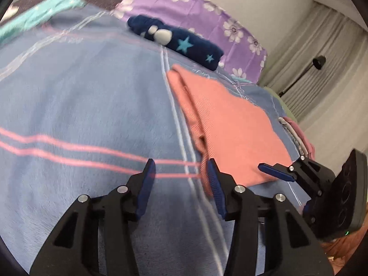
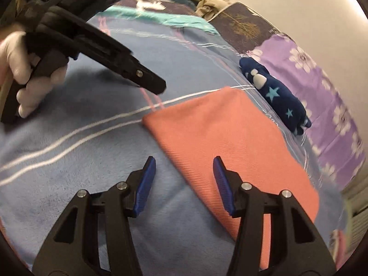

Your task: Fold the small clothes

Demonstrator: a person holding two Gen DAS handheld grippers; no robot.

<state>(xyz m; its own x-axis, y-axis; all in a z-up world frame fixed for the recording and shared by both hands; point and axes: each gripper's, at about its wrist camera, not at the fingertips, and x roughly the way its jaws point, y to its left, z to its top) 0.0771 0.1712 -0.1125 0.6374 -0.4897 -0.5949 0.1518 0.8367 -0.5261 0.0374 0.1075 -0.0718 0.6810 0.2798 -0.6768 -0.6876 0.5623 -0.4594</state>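
a blue fleece blanket with pink and white stripes fills the left, the left gripper spread empty at lower centre, the folded salmon-pink ribbed cloth right of centre, the right gripper spread, pale pleated curtains far right.

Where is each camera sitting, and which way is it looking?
Left wrist: sits on the left gripper, looking down along its open fingers at the blue blanket; the right gripper pokes in.
Right wrist: sits on the right gripper, looking down at the pink cloth; a gloved hand holding the left gripper shows.
Both see the pink cloth, the star-patterned navy bundle and the purple flowered sheet.
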